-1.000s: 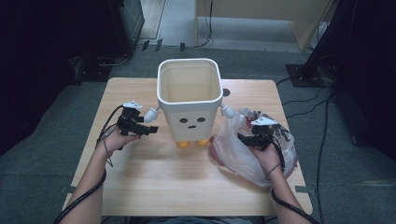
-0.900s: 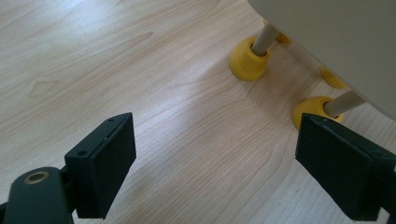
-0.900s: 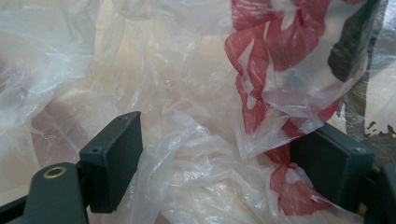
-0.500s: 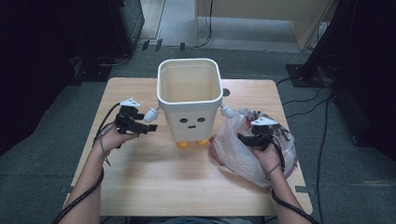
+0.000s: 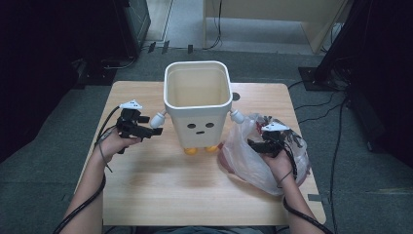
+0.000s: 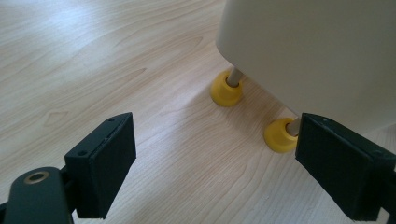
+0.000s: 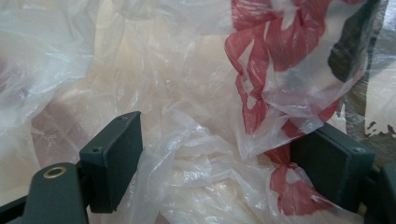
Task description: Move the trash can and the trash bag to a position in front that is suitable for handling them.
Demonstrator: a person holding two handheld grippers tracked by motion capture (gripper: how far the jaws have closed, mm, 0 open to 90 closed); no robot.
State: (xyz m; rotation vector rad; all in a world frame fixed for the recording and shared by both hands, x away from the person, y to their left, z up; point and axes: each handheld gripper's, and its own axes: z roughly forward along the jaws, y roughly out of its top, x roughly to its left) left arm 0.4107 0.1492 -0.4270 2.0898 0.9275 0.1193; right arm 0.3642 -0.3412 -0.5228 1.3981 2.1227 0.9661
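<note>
A cream bin (image 5: 197,105) shaped like a character, with a dot face, small white arms and yellow feet (image 6: 226,91), stands at the middle of the table. My left gripper (image 5: 140,127) hovers just left of it, near its white arm (image 5: 158,119). The left gripper (image 6: 215,158) is open and holds nothing; it looks at the bin's underside and both feet. My right gripper (image 5: 263,144) rests in a crumpled clear plastic bag with red print (image 5: 253,156) to the right of the bin. The right gripper (image 7: 219,154) is open, with loose folds of the bag (image 7: 196,154) lying between its jaws.
The wooden table (image 5: 160,195) has bare surface in front of the bin. Cables (image 5: 336,126) run over the grey floor at the right, and dark equipment stands around the table's far side.
My left gripper has drifted slightly left and nearer to the person. The right gripper and the bag have stayed put.
</note>
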